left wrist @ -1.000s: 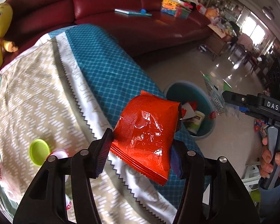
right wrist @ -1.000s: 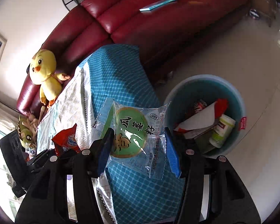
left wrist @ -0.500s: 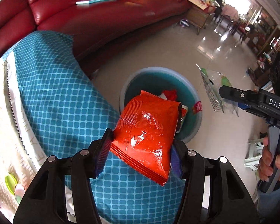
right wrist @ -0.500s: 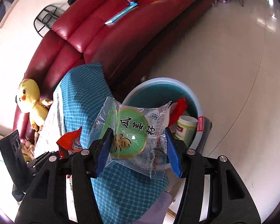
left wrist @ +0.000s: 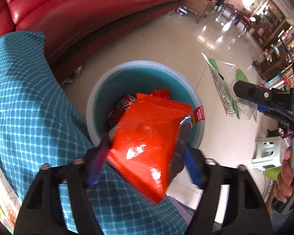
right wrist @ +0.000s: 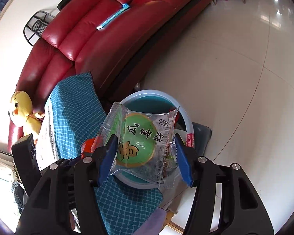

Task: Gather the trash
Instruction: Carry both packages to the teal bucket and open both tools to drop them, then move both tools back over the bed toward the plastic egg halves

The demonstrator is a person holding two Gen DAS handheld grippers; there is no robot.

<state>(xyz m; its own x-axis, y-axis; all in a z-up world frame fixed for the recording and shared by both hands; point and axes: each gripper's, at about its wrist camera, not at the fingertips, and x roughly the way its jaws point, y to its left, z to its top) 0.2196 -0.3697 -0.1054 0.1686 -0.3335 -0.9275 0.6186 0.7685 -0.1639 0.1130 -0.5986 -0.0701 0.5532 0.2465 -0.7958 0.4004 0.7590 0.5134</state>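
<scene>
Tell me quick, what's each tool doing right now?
Left tool: opening, red wrapper loose between its pads above the bin.
Right tool: opening, clear packet with the green cake still between its pads.

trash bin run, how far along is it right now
Done: the teal bin already holds a red can and other wrappers. In hand: the left gripper is opening over the bin with the red snack bag between its jaws; the right gripper carries the green pastry packet above it. Left: both drops.
</scene>
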